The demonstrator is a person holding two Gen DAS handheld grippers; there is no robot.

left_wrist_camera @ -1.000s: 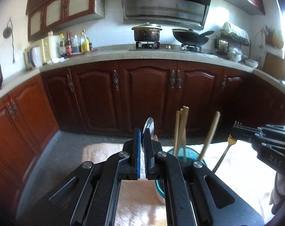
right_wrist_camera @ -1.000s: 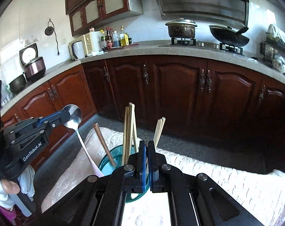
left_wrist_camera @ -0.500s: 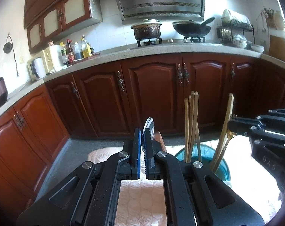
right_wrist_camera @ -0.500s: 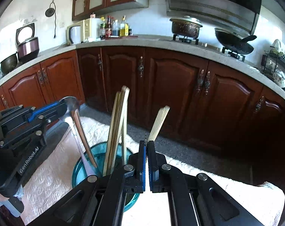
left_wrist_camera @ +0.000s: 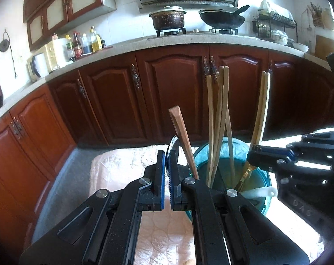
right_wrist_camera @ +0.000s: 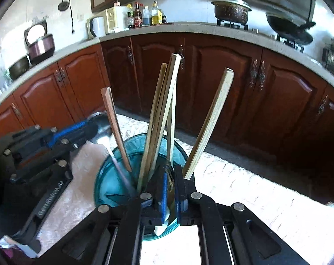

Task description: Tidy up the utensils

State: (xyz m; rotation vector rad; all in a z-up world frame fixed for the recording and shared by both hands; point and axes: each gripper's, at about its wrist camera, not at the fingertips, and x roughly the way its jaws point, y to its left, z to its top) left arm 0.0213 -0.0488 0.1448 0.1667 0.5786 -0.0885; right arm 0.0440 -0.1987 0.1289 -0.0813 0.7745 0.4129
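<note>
Both claws worked over a teal cup (left_wrist_camera: 263, 190) that stood on a pale quilted cloth (left_wrist_camera: 114, 172) covering the desk. Left claw (left_wrist_camera: 166, 161) was clamped tight on the bowl of a metal spoon (right_wrist_camera: 102, 130), whose thin handle slanted down into the cup. Right claw (right_wrist_camera: 171, 183) had its jaws just beginning to part, with a gold fork (left_wrist_camera: 244, 176) standing between the blue pads (right_wrist_camera: 164, 190); whether the pads were pressing on it could not be told. In the left wrist view the fork's lower part already reached inside the cup. Several pale wooden chopsticks (right_wrist_camera: 164, 110) leaned upright in the cup, beside a darker brown wooden stick (right_wrist_camera: 116, 128) that tilted toward the left claw. One white plastic handle (left_wrist_camera: 260, 192) lay across the cup's rim. Behind the desk ran dark red cabinets (left_wrist_camera: 171, 92) under a stone worktop (left_wrist_camera: 189, 39).
</note>
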